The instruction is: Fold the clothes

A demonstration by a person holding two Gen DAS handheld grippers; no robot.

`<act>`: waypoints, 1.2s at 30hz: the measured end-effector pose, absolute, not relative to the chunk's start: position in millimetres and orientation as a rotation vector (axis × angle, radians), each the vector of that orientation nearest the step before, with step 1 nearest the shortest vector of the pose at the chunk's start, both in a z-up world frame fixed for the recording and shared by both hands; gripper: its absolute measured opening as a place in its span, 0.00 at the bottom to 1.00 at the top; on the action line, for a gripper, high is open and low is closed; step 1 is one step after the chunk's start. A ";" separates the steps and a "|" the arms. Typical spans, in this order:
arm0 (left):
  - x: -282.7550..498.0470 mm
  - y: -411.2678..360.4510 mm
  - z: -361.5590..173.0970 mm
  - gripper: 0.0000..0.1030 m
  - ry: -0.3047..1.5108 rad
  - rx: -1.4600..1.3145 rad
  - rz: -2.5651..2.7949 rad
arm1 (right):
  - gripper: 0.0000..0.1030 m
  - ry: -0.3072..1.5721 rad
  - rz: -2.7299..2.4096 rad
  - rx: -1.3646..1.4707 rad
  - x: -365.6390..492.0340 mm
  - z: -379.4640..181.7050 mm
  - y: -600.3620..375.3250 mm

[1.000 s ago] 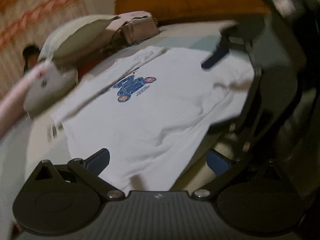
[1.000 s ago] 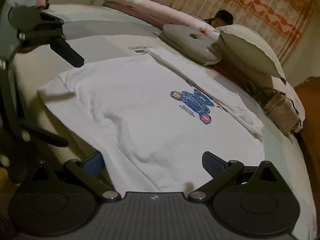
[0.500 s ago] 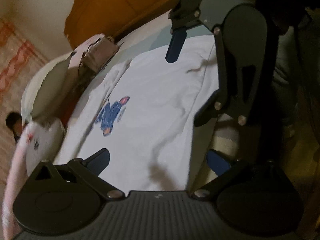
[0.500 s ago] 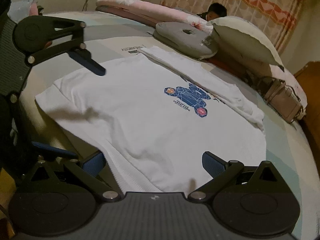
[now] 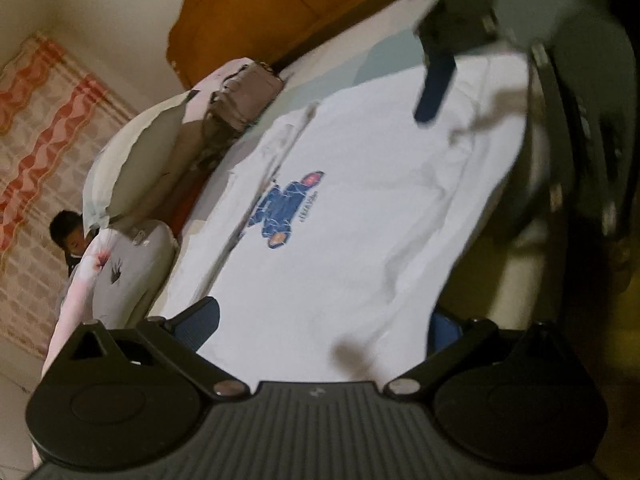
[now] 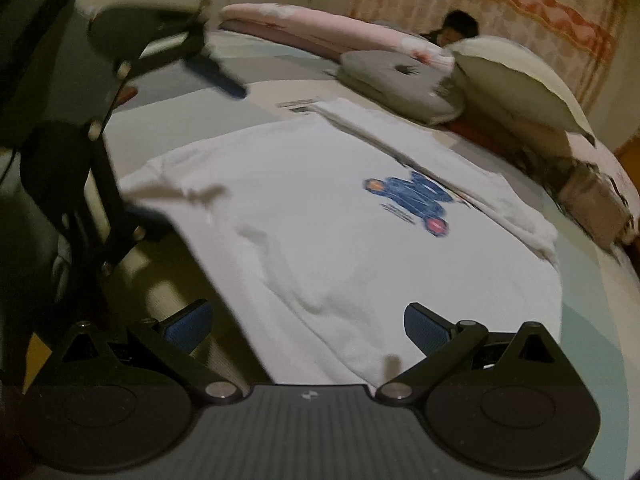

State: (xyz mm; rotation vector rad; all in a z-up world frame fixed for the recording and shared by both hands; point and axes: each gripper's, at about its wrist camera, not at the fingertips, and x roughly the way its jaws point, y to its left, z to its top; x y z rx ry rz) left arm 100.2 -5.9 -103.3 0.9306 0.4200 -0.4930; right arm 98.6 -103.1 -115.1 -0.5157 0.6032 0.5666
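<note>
Lying flat on the bed (image 6: 600, 304), the shirt (image 6: 340, 232) spreads before you. Your left tool (image 5: 320, 320) and right tool (image 6: 308, 320) both gape apart over its near edge, gripping nothing.

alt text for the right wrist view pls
A white T-shirt with a blue figure print lies flat on a bed, between the open right tongs. The left tongs, also open, hover at its far left edge; pillows lie behind.
</note>
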 end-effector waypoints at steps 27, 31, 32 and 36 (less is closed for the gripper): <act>106.5 -24.2 -124.1 0.99 0.437 0.960 -0.368 | 1.00 0.483 0.260 -0.773 101.8 -130.8 -129.8; 105.7 -45.2 -125.5 0.99 0.408 0.972 -0.408 | 1.00 0.461 0.303 -0.782 104.1 -131.8 -110.9; 104.7 -47.9 -127.1 0.99 0.402 0.990 -0.410 | 1.00 0.459 0.307 -0.793 105.1 -132.9 -108.8; 106.2 -40.1 -131.0 0.99 0.413 1.030 -0.361 | 1.00 0.465 0.277 -0.827 104.8 -130.1 -127.7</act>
